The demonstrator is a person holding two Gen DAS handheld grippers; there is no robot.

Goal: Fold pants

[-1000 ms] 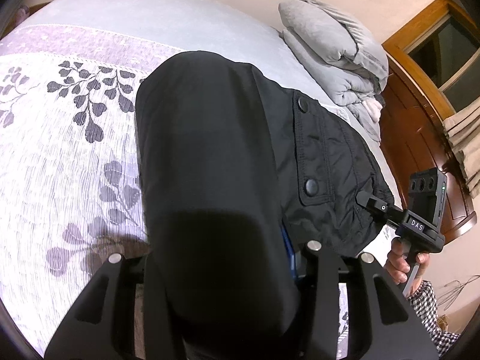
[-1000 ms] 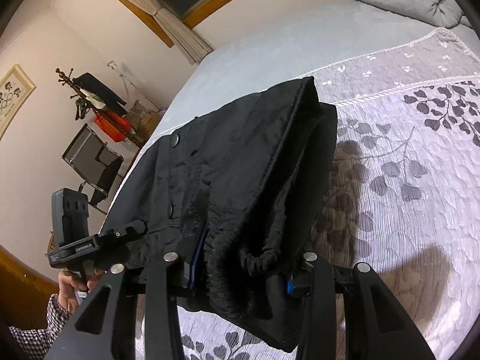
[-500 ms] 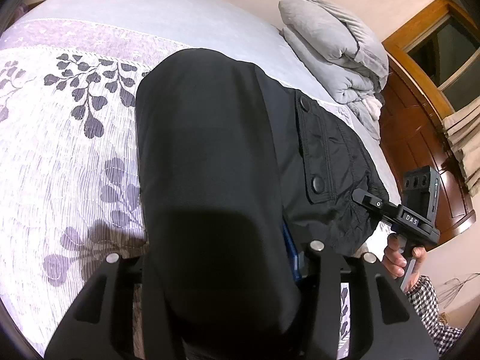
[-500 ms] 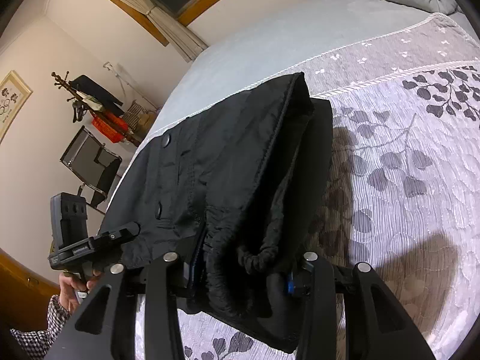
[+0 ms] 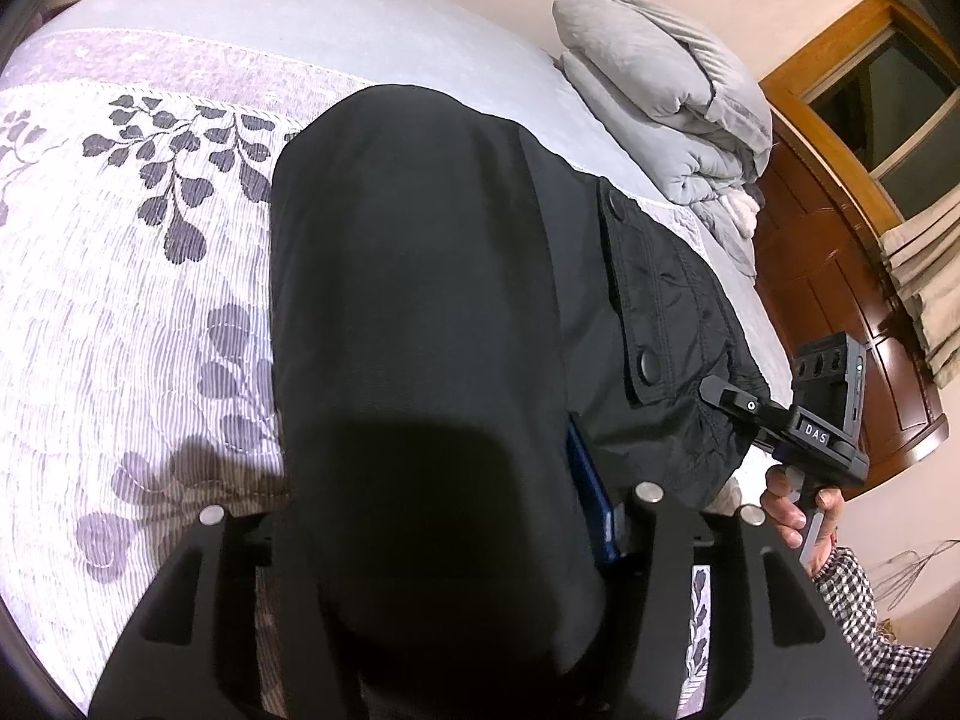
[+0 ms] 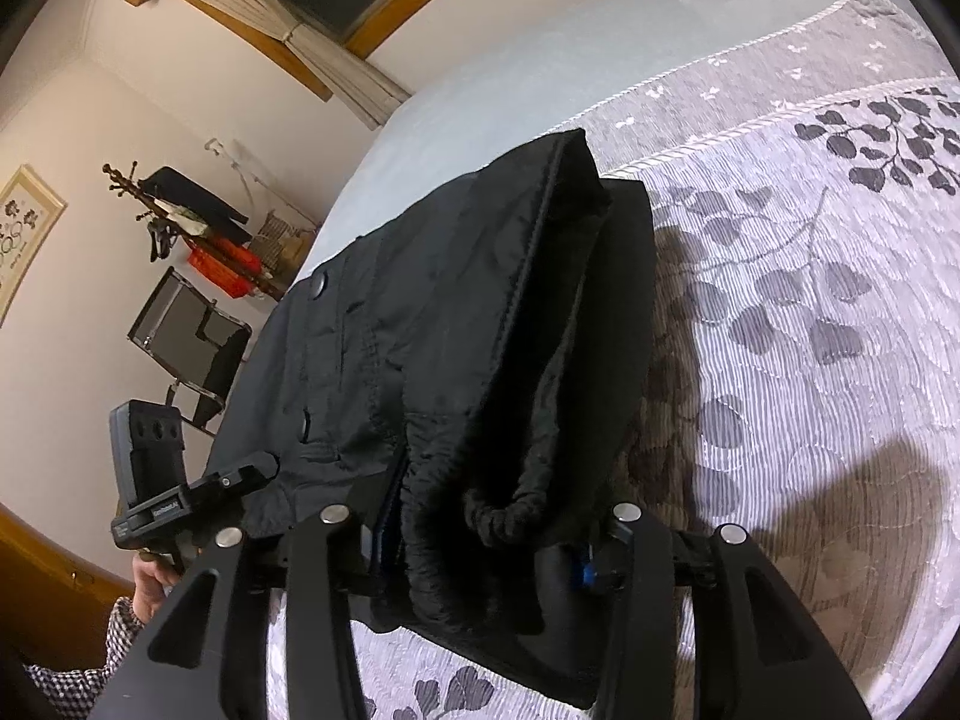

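While both grippers (image 5: 420, 540) (image 6: 474, 540) clamp the pants (image 5: 414, 276), we hold them over the bed (image 5: 120, 300). Uneven lowering could skew the fold.

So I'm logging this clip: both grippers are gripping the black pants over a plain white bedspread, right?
Not quite. The bedspread isn't plain white; the left wrist view shows a dark leaf pattern on it. The rest holds: the left gripper and right gripper both grip the black pants.

Grey duvet (image 5: 666, 102) lies folded on patterned bedspread (image 5: 120, 276).
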